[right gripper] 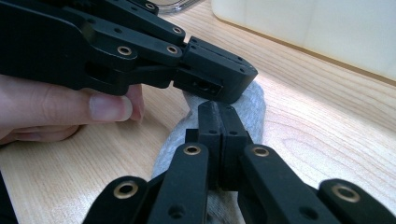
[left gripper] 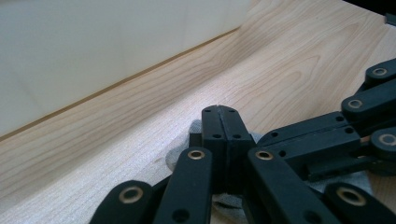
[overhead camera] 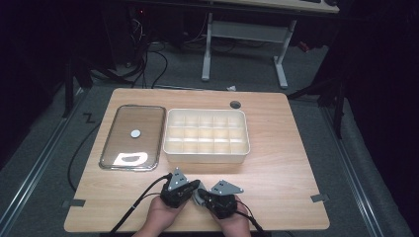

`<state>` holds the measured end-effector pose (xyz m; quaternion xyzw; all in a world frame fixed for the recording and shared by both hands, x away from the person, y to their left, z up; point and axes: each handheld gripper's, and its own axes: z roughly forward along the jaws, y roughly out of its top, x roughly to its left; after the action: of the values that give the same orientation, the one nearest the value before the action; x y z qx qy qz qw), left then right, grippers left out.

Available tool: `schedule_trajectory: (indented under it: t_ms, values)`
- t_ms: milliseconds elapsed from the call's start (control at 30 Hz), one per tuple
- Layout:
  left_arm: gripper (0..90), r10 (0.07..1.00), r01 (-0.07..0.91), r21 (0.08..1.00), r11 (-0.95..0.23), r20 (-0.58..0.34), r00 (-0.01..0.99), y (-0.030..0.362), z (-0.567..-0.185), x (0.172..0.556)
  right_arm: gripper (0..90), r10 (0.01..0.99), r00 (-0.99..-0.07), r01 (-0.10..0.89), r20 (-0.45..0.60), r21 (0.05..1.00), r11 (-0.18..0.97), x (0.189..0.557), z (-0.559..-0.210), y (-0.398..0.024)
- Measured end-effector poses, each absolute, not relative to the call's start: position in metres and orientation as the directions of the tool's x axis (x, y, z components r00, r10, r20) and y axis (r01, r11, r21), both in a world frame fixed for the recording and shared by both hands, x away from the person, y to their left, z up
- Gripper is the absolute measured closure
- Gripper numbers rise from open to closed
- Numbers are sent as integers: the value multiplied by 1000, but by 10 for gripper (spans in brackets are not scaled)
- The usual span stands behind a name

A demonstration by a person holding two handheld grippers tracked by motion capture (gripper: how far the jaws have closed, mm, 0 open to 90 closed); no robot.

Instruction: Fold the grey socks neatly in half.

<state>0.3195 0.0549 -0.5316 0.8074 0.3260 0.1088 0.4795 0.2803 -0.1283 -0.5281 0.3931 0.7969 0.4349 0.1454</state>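
Clearly, you held both grippers low at the table's (overhead camera: 276,148) six o'clock edge. Your left gripper (left gripper: 222,112) and right gripper (right gripper: 219,108) each had jaws pressed together over the grey cloth (right gripper: 252,105), which lay beneath them, near the white divided box (overhead camera: 206,134).

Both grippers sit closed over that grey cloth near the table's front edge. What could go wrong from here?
The left gripper and right gripper almost touch over the grey cloth; a careless move could knock them together. With both shut, the cloth may slide rather than lift. It lies near the front of the table and could be dragged off.
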Motion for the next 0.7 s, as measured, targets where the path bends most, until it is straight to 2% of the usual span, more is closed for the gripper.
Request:
schedule_trajectory:
  t_ms: [267, 467, 700]
  values:
    - [900, 643, 422, 845, -329, -127, 755, 54, -531, 319, 900, 728, -680, 445, 82, 836, 322, 262, -506, -134]
    - [900, 639, 422, 845, -328, -131, 758, 54, -532, 319, 900, 729, -679, 500, 86, 781, 373, 259, -525, -133]
    - [900, 653, 428, 840, -334, -121, 748, 53, -532, 319, 900, 723, -685, 508, 85, 768, 391, 255, -533, -131]
